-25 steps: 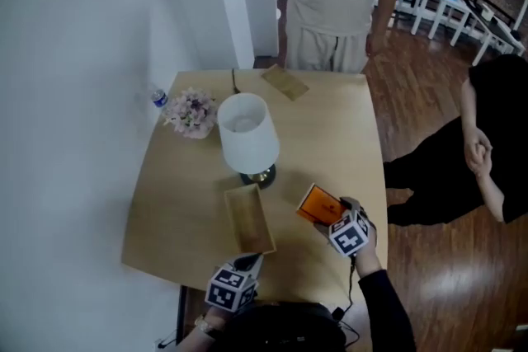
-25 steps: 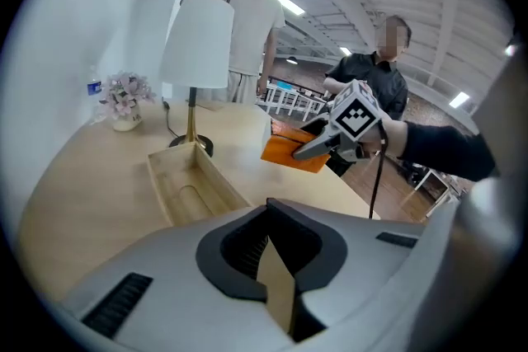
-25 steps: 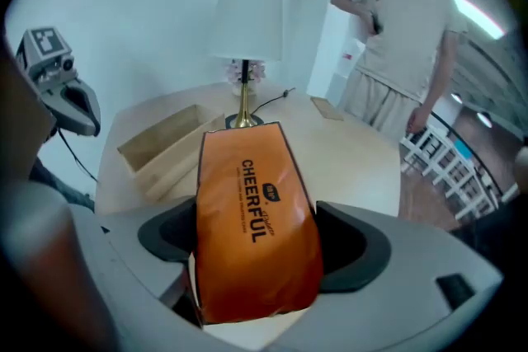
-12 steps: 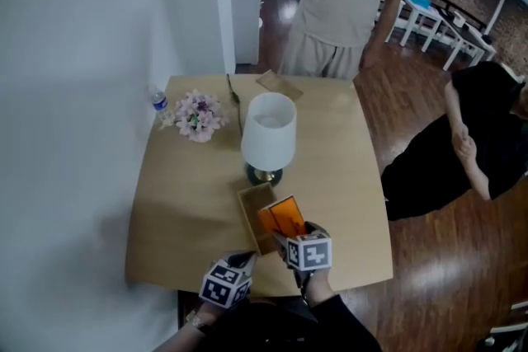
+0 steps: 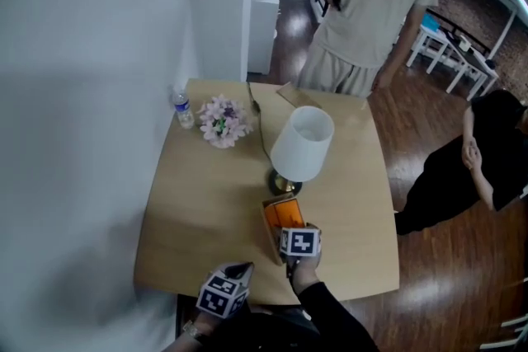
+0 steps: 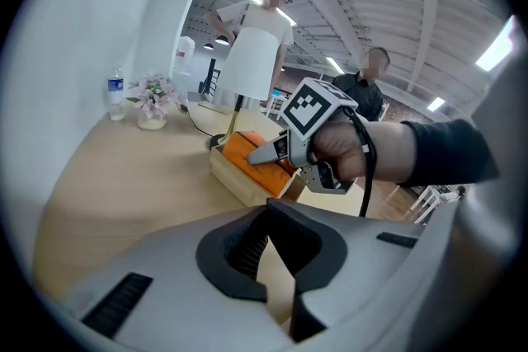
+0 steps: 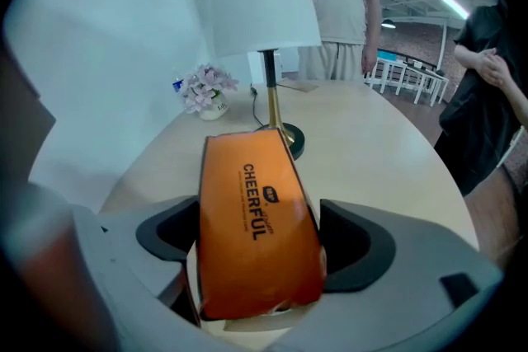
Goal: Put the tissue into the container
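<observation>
The orange tissue pack (image 7: 254, 218) sits between the jaws of my right gripper (image 7: 257, 239), which is shut on it. In the head view the tissue pack (image 5: 286, 215) lies tilted in the open top of the narrow wooden container (image 5: 271, 232) near the table's front edge, with the right gripper (image 5: 295, 246) just behind it. The left gripper view shows the pack (image 6: 252, 154) resting in the container (image 6: 240, 184), the right gripper (image 6: 279, 151) still on it. My left gripper (image 6: 266, 212) is shut and holds nothing, at the front edge left of the container.
A white-shaded lamp (image 5: 301, 146) stands right behind the container. Flowers (image 5: 223, 121) and a small water bottle (image 5: 183, 107) are at the back left by the wall. A person in beige (image 5: 367, 4) stands at the table's far side, another in black (image 5: 483, 148) to the right.
My right gripper has carried the orange pack leftward from the table beside the container to over and into its open top. The left gripper has stayed at the front edge.
</observation>
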